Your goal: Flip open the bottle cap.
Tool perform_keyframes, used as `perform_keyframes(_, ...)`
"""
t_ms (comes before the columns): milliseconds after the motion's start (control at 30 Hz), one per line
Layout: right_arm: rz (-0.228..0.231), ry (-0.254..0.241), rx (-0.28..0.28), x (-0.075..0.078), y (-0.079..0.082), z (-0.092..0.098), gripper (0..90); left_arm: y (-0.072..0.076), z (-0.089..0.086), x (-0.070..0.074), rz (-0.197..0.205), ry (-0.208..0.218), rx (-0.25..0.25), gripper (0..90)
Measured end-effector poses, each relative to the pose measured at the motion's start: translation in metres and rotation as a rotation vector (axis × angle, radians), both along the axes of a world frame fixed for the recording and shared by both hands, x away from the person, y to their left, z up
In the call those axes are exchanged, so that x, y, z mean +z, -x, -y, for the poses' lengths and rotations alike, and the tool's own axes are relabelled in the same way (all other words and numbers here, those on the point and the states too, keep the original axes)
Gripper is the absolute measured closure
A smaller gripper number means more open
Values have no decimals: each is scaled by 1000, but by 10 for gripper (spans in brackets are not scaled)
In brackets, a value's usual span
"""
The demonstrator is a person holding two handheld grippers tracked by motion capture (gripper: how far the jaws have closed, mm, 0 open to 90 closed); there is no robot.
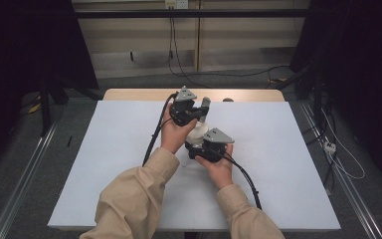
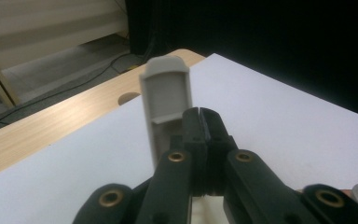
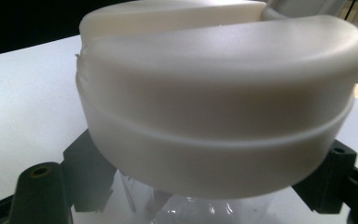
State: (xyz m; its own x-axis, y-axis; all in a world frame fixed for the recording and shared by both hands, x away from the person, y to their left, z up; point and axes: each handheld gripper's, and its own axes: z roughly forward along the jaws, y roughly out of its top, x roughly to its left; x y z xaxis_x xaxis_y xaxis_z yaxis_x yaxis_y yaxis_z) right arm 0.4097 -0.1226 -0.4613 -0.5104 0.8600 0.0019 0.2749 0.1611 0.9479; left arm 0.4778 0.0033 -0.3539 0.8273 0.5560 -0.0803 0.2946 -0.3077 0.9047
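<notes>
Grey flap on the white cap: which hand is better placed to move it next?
Left. The left tongs are shut, tips right beside the upright grey flap, likely free to push it. The right tongs are clamped on the clear bottle under the white cap, steadying it.

The person is wearing tan long sleeves [image 1: 129, 199] reaching to both wrists. Each set of black tongs, left tongs [image 1: 186, 113] and right tongs [image 1: 206, 148], is carrying a grey three-cornered plate on top and trailing a black cable behind. Brass-coloured rivets are showing at the jaw pivots.
</notes>
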Motion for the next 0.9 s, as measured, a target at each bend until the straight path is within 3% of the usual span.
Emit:
perform_keyframes(600,2,4,2,0,0,0,196,-1,-8,3,2,-31,18,900)
perform_keyframes(900,6,9,1,0,0,0,196,-5,-10,1,-6,-8,29,900)
